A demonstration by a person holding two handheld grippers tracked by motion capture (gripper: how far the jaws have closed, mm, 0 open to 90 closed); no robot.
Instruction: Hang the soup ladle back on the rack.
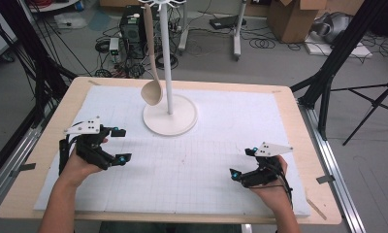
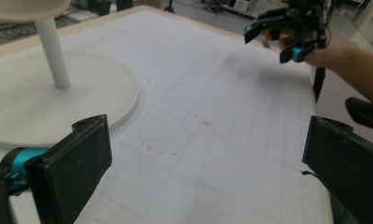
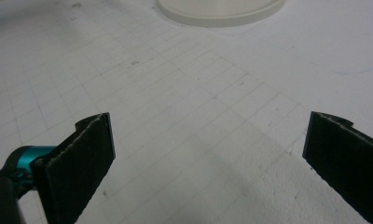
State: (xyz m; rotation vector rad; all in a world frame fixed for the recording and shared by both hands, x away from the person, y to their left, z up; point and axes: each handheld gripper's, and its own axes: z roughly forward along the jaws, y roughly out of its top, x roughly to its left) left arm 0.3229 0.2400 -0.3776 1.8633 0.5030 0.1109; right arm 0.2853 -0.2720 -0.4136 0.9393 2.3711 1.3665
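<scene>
high view: a light wooden worktop (image 1: 299, 116) carries a white gridded foam mat (image 1: 192, 165); grey floor with cables and cardboard boxes lies beyond. one white round-based pole stand (image 1: 170, 116) stands at the far middle, one beige wooden spoon (image 1: 152, 73) hanging on it. the left gripper (image 1: 118, 144) and right gripper (image 1: 241, 164) sit well apart near the front edge, both spread wide and empty.

left gripper view: wide black fingers (image 2: 75, 163); the stand's base lies ahead-left.

right gripper view: wide fingers (image 3: 79, 149) over bare mat.

white gridded mat (image 1: 192, 160), cream stand (image 1: 170, 116), beige spoon (image 1: 152, 90)
</scene>
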